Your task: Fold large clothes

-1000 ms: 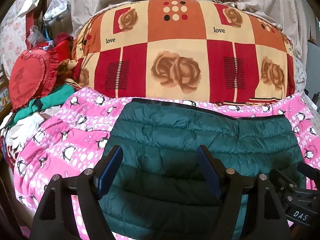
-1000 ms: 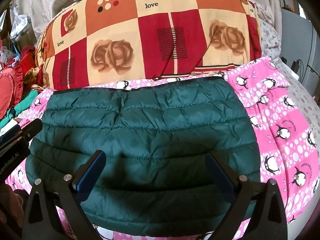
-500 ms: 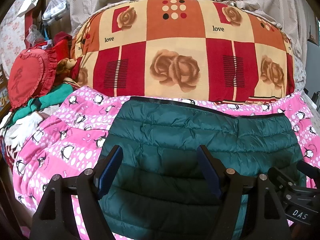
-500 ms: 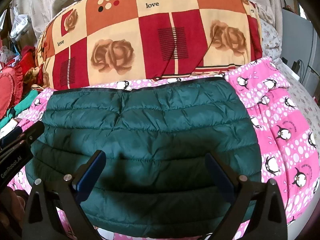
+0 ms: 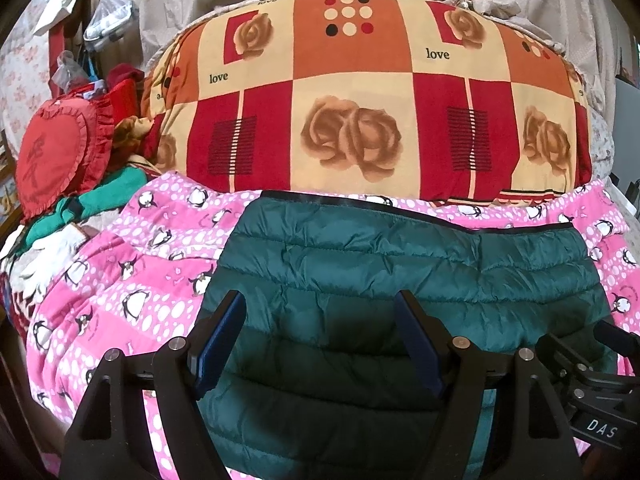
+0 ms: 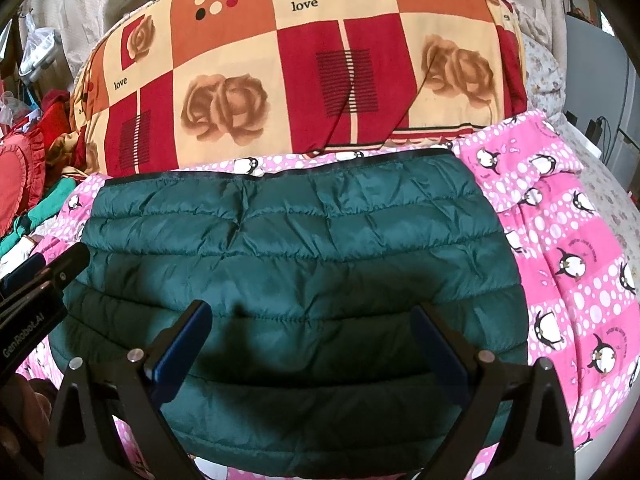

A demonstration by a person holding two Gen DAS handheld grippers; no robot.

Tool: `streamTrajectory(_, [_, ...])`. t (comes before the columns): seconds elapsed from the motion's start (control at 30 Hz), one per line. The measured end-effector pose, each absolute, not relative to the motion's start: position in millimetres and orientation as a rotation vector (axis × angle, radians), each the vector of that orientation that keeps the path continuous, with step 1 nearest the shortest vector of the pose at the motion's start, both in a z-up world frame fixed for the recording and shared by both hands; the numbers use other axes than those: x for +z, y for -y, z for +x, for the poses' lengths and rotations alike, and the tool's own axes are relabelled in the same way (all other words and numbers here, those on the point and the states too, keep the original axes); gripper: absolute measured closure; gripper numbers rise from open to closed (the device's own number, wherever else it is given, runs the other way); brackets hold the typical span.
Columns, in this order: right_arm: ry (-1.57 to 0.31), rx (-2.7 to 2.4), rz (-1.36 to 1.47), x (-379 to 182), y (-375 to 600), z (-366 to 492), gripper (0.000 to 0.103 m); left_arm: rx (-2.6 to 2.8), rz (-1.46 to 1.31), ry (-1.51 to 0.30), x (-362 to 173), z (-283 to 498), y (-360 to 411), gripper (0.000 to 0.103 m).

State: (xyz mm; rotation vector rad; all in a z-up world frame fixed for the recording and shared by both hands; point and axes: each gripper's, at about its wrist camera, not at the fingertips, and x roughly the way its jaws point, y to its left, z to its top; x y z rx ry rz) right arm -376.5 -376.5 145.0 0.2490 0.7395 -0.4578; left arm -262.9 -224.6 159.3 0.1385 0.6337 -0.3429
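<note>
A dark green quilted down jacket (image 5: 400, 280) (image 6: 288, 248) lies folded into a flat rectangle on a pink penguin-print blanket (image 5: 132, 280) (image 6: 572, 264). My left gripper (image 5: 320, 332) hovers open over the jacket's near left part, nothing between its blue pads. Over the near edge of the jacket, my right gripper (image 6: 312, 344) is also open and empty. Each gripper's body shows at the edge of the other's view. The jacket's sleeves are hidden inside the fold.
A big rolled quilt with rose and "love" squares (image 5: 360, 100) (image 6: 300, 68) lies right behind the jacket. A red heart cushion (image 5: 56, 156), green clothes and a white glove pile up at the left. The bed edge falls away at the right (image 6: 600, 168).
Both views have barely shifted; the jacket lies as it did. Both grippers stay open.
</note>
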Motion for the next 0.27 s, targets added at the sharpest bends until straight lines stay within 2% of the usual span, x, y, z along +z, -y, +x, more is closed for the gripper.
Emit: streamTrajectory(0.27, [-0.747,-0.455,0.252,142.1,379.5,-373.8,0.002,-0.378,0.146,-0.631,158.7,-260.3,223.8,0.049])
